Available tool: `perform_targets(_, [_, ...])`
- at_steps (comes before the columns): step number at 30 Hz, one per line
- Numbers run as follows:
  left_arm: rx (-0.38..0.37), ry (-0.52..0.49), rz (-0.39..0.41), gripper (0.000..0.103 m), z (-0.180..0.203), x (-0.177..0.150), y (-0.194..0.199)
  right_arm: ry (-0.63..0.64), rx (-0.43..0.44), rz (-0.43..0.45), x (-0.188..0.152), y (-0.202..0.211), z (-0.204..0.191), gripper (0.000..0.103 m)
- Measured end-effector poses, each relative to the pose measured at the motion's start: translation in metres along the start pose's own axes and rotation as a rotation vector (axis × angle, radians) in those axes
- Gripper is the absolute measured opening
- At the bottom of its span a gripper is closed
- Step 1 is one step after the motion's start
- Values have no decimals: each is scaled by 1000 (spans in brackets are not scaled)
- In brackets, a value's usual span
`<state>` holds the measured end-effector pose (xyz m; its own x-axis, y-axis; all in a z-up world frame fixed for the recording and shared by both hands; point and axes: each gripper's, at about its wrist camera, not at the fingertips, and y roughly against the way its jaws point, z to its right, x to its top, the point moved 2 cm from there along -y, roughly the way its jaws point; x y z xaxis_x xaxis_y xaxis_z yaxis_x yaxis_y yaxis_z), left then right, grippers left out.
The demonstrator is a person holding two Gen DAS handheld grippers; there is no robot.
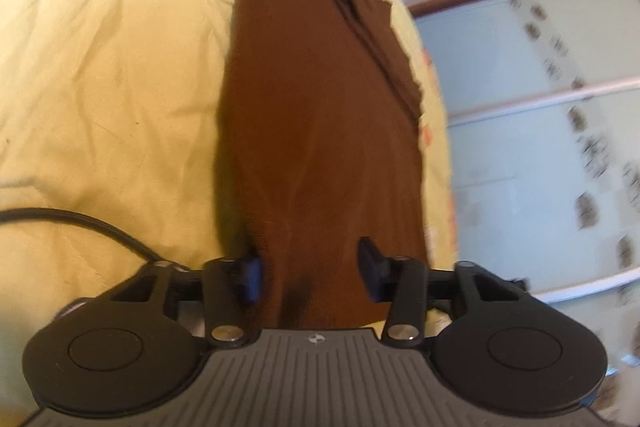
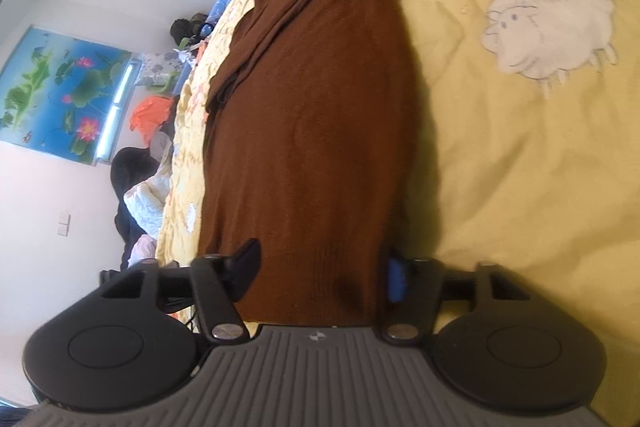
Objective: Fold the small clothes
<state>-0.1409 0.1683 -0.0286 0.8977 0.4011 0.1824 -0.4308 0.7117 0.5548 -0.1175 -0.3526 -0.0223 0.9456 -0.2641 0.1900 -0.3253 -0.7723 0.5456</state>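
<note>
1. Bed [image 1: 100, 87], pale yellow sheet, carries everything. A white sheep print [image 2: 548, 23] is on the sheet; the right view shows it whole, the left view only clips it at the top left corner of the frame.
2. Brown knit garment [image 1: 320, 131] lies as a long folded strip along one side edge of the bed, running away from both cameras. Left view: an opening or seam with dark lining at the far end. Right view: a loose fold or sleeve laid along the strip, on the side nearer the bed edge, and a ribbed hem at the near end.
3. Left view only: wardrobe with frosted sliding doors [image 1: 540, 147] past the bed edge, and a black cable [image 1: 80, 223] on the sheet.
4. Right view only: lotus poster [image 2: 60, 95] on the wall, clutter and an orange item [image 2: 154, 117] beside the bed.
5. Left gripper [image 1: 310, 273]: jaws partly spread, near end of the garment between them. Cannot tell if the pads press it.
6. Right gripper [image 2: 320, 277]: jaws partly spread around the hem end. Contact also unclear.
7. No readable writing or brand. Each gripper body carries only a small round mark.
</note>
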Motion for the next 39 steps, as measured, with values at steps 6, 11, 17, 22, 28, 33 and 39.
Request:
perform_targets(6, [85, -138, -25, 11, 22, 1, -7, 2, -27, -8, -1, -3, 4, 25])
perform_targets(11, [60, -257, 50, 7, 42, 7, 10, 59, -36, -1, 0, -4, -4, 13])
perform_targets(17, [-33, -322, 145, 7, 67, 27, 35, 96, 105, 104, 20, 12, -34, 13])
perform_targets(22, [-114, -345, 229, 7, 90, 64, 34, 115, 185, 159, 53, 16, -52, 13])
perform_targets(28, [-156, -377, 327, 7, 124, 165, -10, 98, 223, 241, 139, -11, -52, 13])
perform_targets(33, [-77, -392, 343, 7, 151, 254, -57, 72, 228, 278, 238, -54, -53, 13])
perform_targets(39, [53, -537, 314, 30, 157, 228, -57, 106, 179, 219, 276, -97, -62, 13])
